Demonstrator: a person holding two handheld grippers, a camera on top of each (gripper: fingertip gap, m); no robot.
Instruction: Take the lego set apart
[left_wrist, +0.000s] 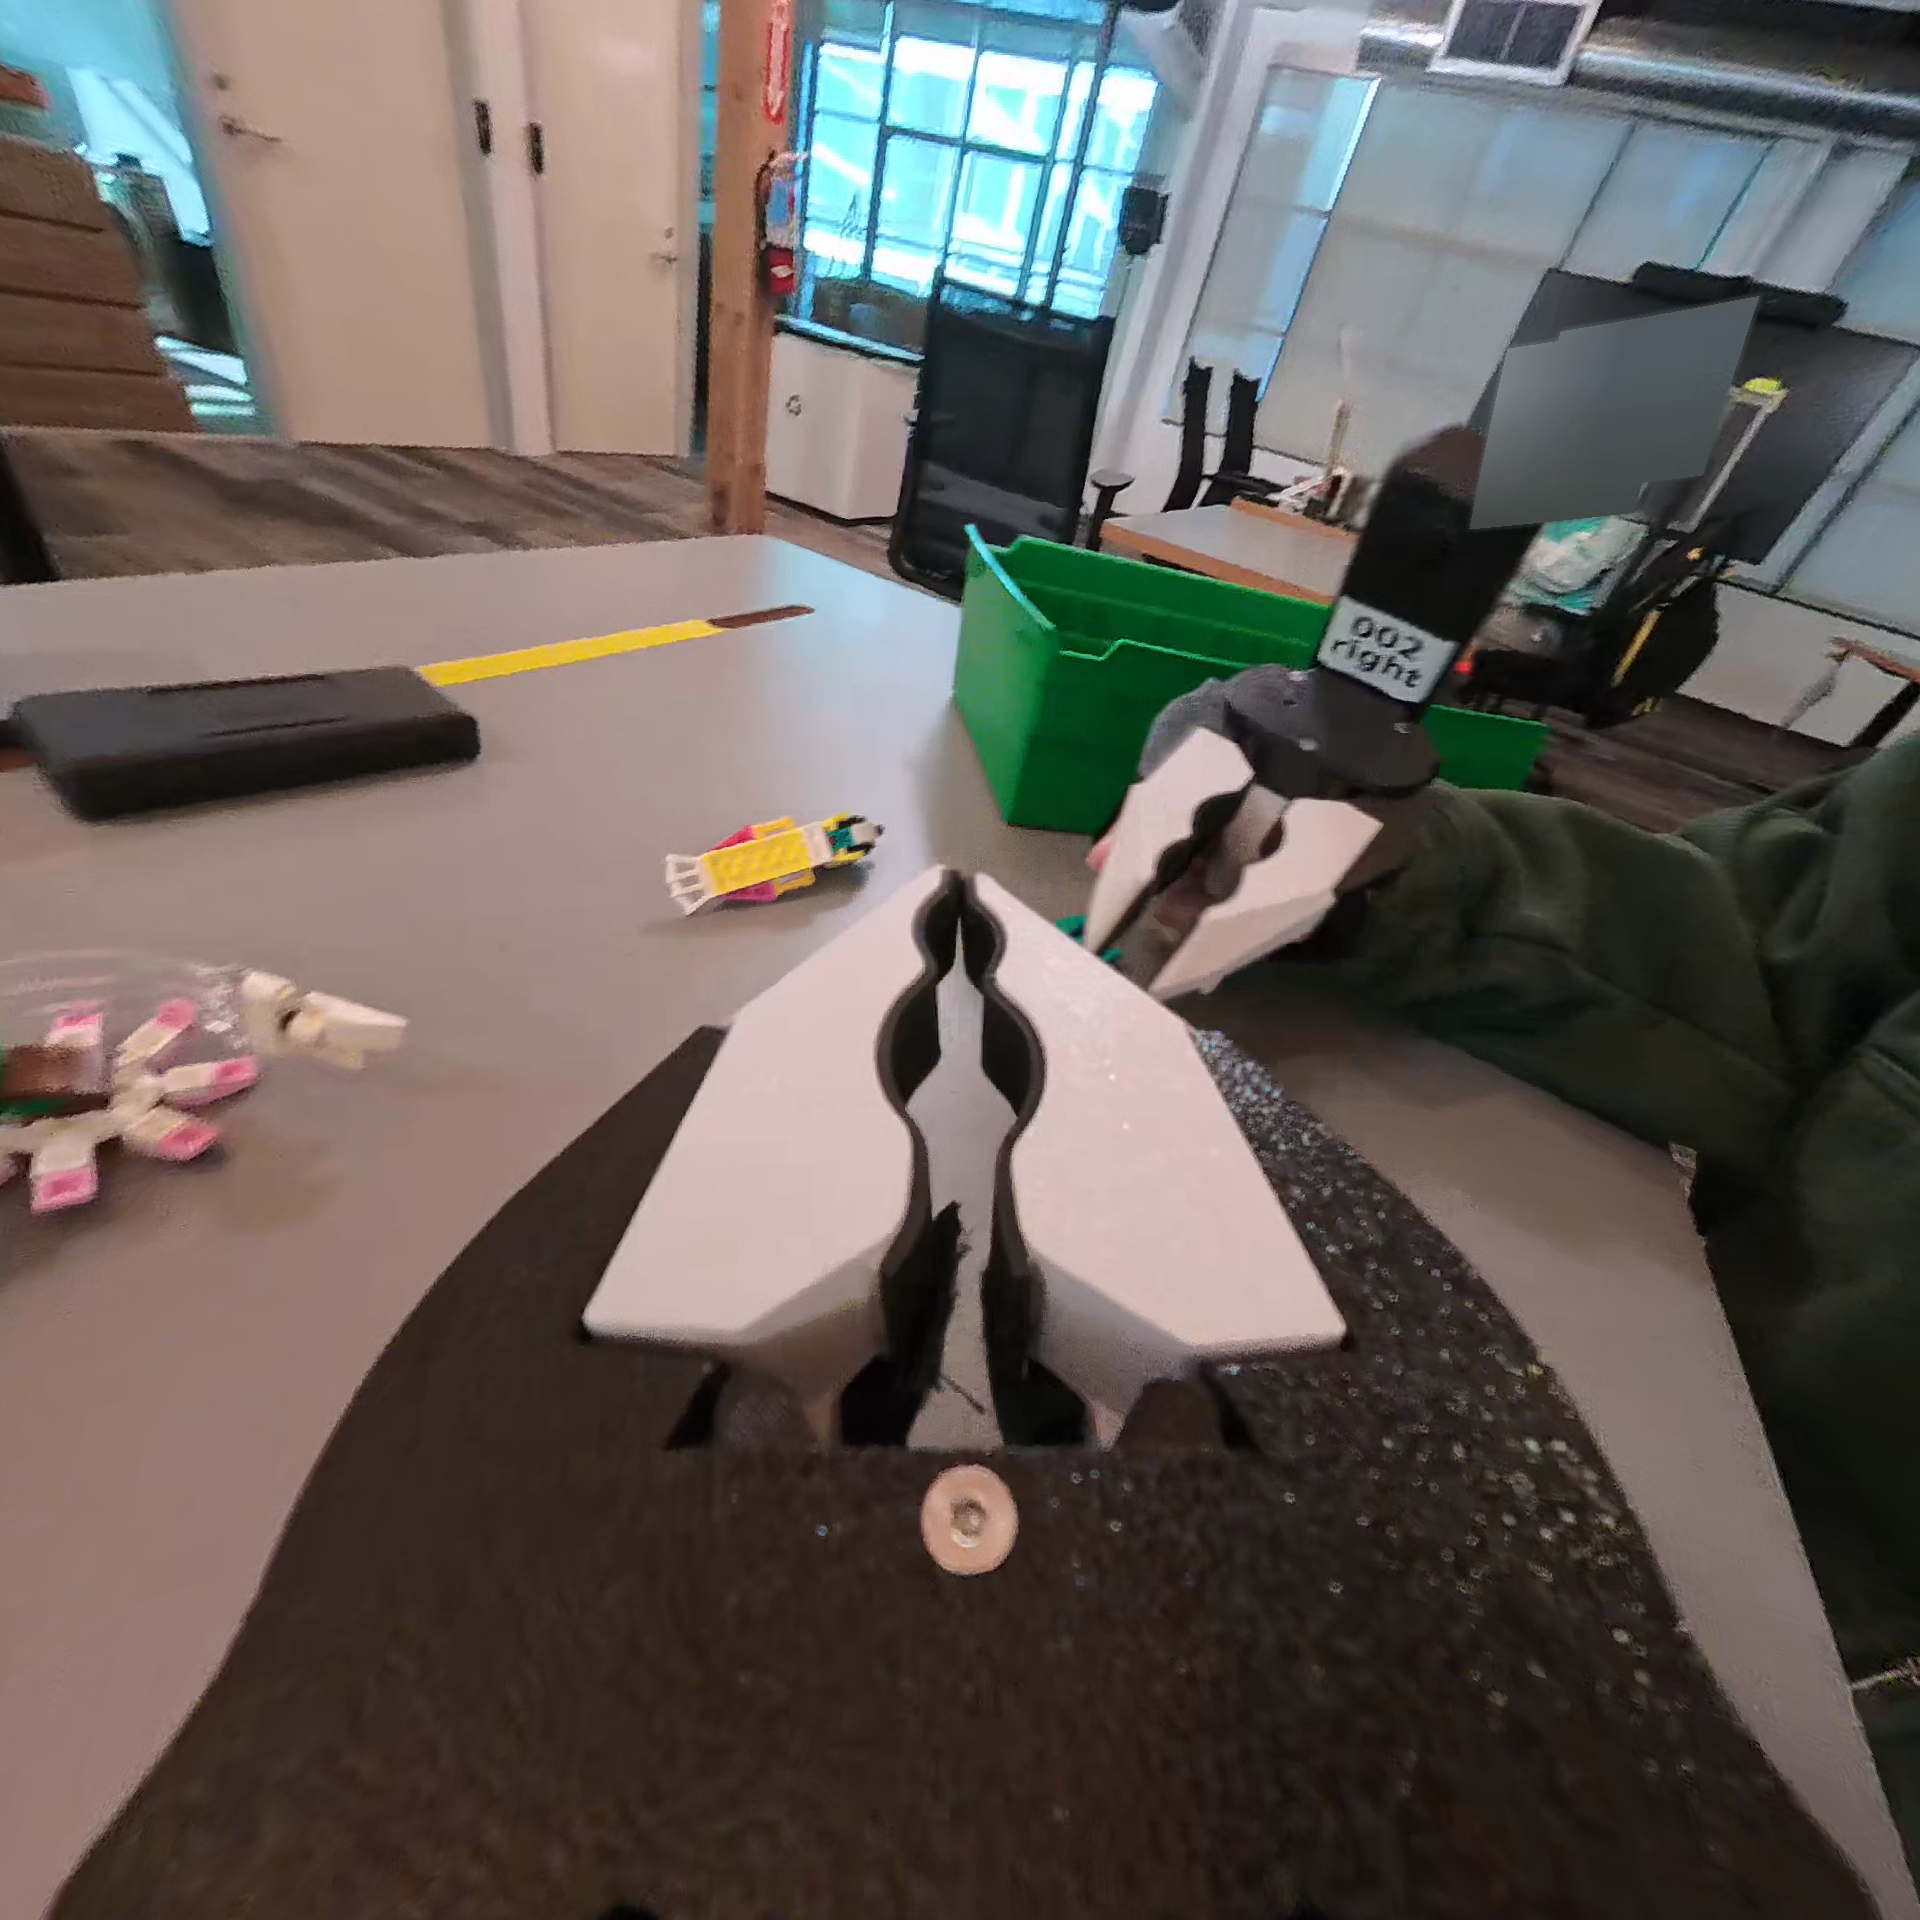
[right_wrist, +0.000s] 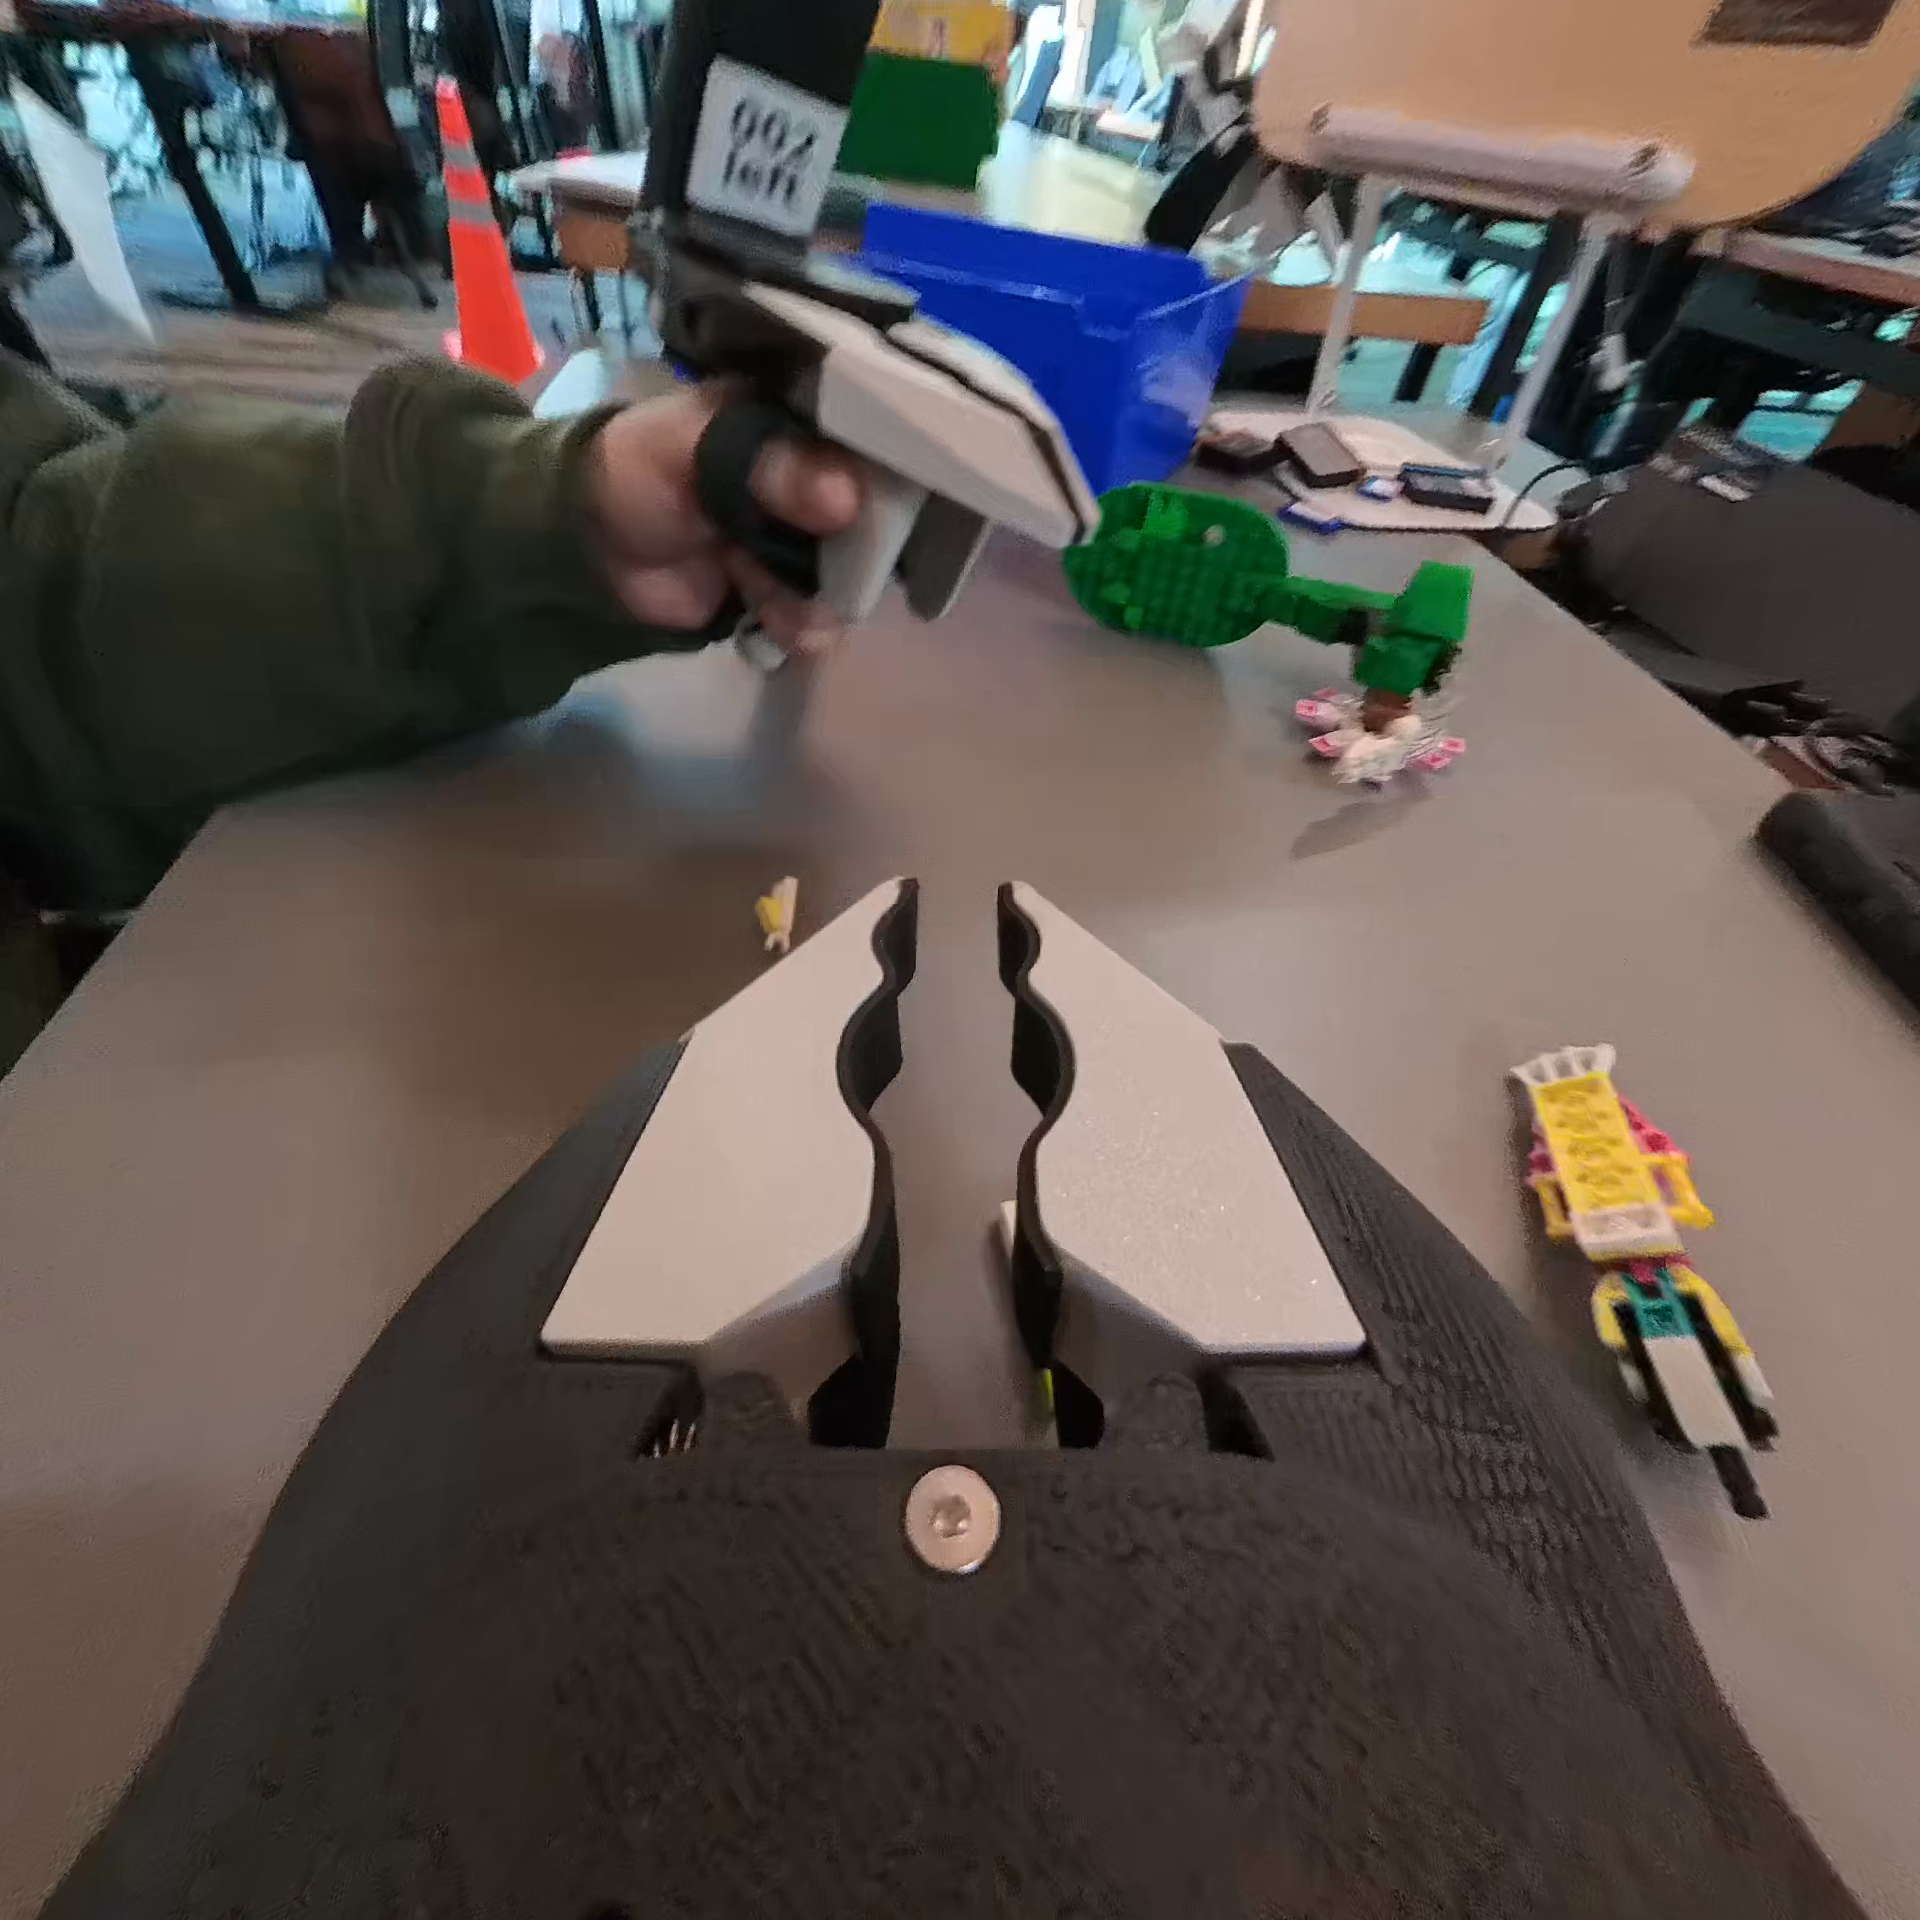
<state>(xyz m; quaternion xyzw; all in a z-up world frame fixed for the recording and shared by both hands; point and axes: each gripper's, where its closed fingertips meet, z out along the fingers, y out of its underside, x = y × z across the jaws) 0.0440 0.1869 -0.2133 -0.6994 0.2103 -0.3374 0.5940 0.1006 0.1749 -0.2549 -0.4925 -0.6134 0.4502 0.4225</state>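
A yellow and pink lego model (left_wrist: 769, 857) lies on the grey table (left_wrist: 520, 935); in the right wrist view it (right_wrist: 1621, 1226) lies right of my right gripper. A pink and white lego flower (left_wrist: 135, 1091) lies at the left. In the right wrist view the flower (right_wrist: 1371, 732) hangs from a green stem joined to a green studded plate (right_wrist: 1174, 566). A tiny yellow piece (right_wrist: 777, 912) lies near my right gripper (right_wrist: 956, 894), which is open and empty over the table. My left gripper (left_wrist: 961, 883) is shut with nothing seen in it. It also shows in the right wrist view (right_wrist: 1081, 525), in front of the plate.
A black case (left_wrist: 249, 732) lies at the far left by a yellow tape strip (left_wrist: 571, 652). A green bin (left_wrist: 1091, 675) stands past the table's edge, and a blue bin (right_wrist: 1060, 332) and an orange cone (right_wrist: 483, 260) stand beyond. A green-sleeved arm (left_wrist: 1662, 987) reaches in from the right. My hands' fingertips stand some 8 cm from each other. The black case (left_wrist: 249, 732) is about equally far from each gripper, around 30 cm.
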